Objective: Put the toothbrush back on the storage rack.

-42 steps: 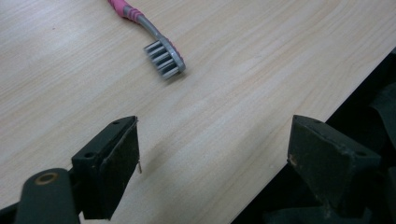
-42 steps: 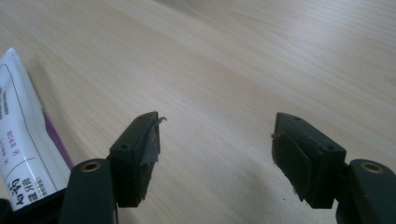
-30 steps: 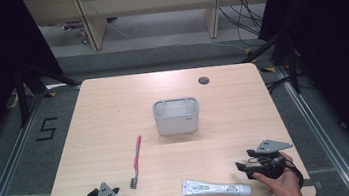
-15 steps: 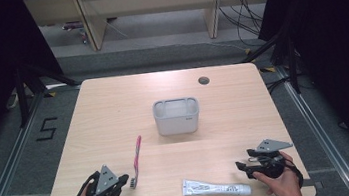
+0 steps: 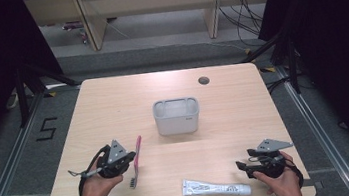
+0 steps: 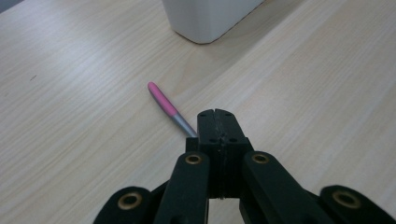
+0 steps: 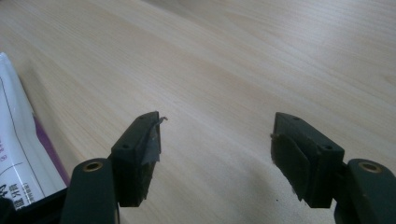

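Note:
A pink toothbrush [image 5: 137, 152] lies on the wooden table [image 5: 112, 100], bristle end toward the person. My left gripper [image 5: 130, 158] hovers right beside and over its handle, jaws pressed together with nothing between them. In the left gripper view the pink and grey handle [image 6: 164, 101] runs out from under the shut gripper [image 6: 216, 114]. A white toothpaste tube [image 5: 216, 187] lies near the front edge. My right gripper [image 5: 242, 165] rests just right of the tube, open and empty. The right gripper view shows that open gripper [image 7: 215, 135] over bare wood, with the tube [image 7: 18, 149] at the left.
A grey-white rectangular holder [image 5: 176, 115] stands upright mid-table, and its base [image 6: 210, 18] appears ahead of the left gripper. A dark cable hole [image 5: 204, 80] sits near the table's far edge. Shelving and cables lie beyond the table.
The left hand has moved away from the table's front edge, forward and right, to the toothbrush, and its jaws have closed. The toothbrush, the tube and the right hand have not moved.

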